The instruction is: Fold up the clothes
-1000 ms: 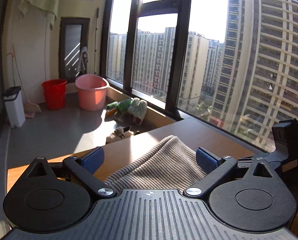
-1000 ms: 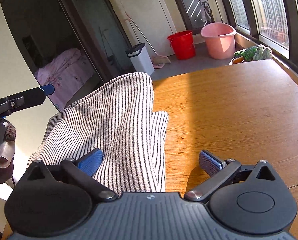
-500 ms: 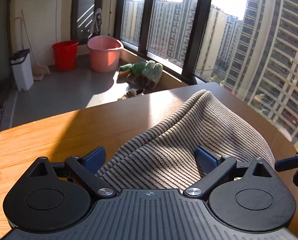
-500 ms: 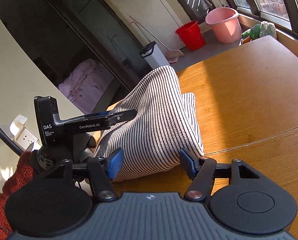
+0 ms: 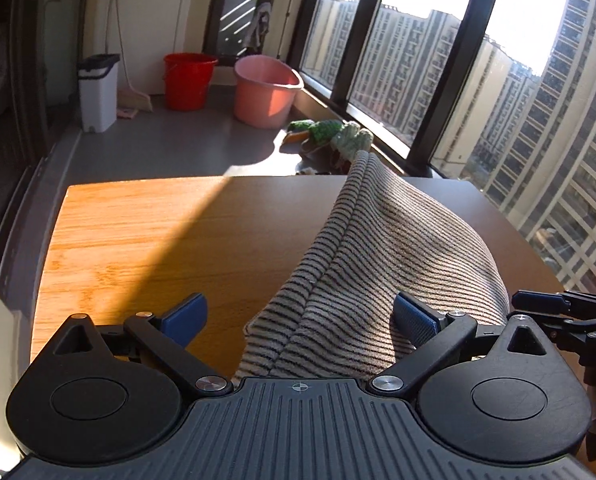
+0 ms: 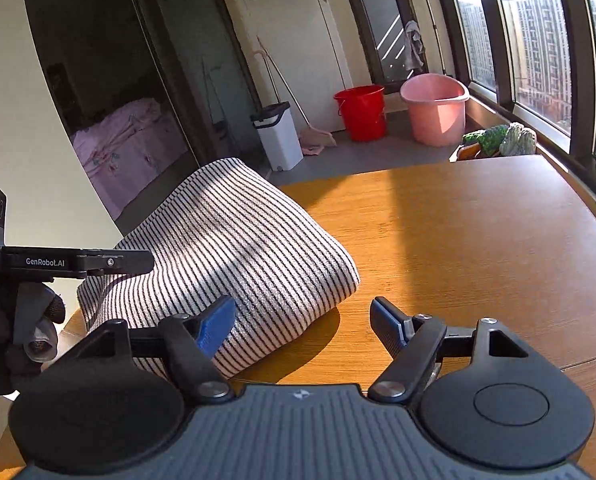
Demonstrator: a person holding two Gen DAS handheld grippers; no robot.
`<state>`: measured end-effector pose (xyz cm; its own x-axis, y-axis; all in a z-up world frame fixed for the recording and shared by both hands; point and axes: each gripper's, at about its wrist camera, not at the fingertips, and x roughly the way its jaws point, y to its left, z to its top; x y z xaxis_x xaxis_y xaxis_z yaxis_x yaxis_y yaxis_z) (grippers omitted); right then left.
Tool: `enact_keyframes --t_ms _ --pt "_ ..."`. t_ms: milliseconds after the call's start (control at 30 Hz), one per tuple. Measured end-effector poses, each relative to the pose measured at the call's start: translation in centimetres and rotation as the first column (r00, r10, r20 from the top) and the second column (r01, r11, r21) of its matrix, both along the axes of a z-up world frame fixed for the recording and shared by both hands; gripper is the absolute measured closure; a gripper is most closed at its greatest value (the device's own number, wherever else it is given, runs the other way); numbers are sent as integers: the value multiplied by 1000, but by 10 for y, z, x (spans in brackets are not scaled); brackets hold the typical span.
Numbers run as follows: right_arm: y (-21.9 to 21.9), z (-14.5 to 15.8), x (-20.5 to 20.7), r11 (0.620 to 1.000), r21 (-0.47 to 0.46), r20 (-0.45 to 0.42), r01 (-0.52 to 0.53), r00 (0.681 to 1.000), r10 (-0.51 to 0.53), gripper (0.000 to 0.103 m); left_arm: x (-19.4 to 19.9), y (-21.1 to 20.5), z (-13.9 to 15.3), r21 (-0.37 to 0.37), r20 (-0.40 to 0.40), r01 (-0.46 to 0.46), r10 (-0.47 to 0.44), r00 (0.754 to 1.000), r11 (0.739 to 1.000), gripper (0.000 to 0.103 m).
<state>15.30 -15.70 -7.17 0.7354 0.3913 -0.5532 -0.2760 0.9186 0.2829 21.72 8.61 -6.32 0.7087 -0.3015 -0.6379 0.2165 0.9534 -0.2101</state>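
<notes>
From my left wrist camera the left gripper (image 5: pixel 300 316) has its blue pads standing wide apart; the striped garment (image 5: pixel 382 264) lies between them, bunched up in a ridge, and its near edge disappears under the gripper's own body, so I cannot see how that hem lies. The right-hand pad (image 5: pixel 414 318) sits against the cloth's side, but I cannot tell whether it presses on it. At the right border a dark piece of the right gripper (image 5: pixel 566 312) pokes in, mostly cut off. From my right wrist camera the right gripper (image 6: pixel 302 322) has its jaws opening, well apart, with bare wooden table (image 6: pixel 478 240) and the garment's (image 6: pixel 233 248) near corner between them; the left pad overlaps the cloth in the picture, though I cannot tell whether it touches. The garment rests folded on the table's left part, its far side hidden behind its own hump. At the left edge I can read "GenRobot.AI" in white on the black bar of the left gripper (image 6: pixel 73 262), held by a gloved hand (image 6: pixel 29 320) that is half out of frame. The glare and shadow make the table's far end hard to read. Behind it stand a red bucket (image 6: pixel 362 114), a pink tub (image 6: pixel 434 108) and a white bin (image 6: pixel 277 136); no writing shows on them.
</notes>
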Motion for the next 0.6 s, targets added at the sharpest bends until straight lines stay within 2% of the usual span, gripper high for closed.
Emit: enact_keyframes --t_ms 67,133,233,400,500,600 --pt "0 1 -6 1000 -10 10 -3 1000 3 22 -8 1 6 13 26 -50 49 998 999 0" --pt "-1 1 -12 1000 13 0 -26 1000 26 21 -12 2 11 2 45 -72 72 996 997 0" --pt "-1 2 -24 998 19 3 -60 998 60 20 -16 0 20 -36 74 -95 98 992 995 0" --pt "-2 4 -29 997 49 8 -54 999 53 18 -15 -12 35 -83 115 -126 135 984 989 0" --pt "-2 4 -29 995 86 4 -53 999 53 18 -14 -22 41 -88 139 -106 117 983 990 0" --pt "1 3 -25 989 134 -10 -62 998 64 18 -11 -36 40 -41 149 -67 72 986 997 0"
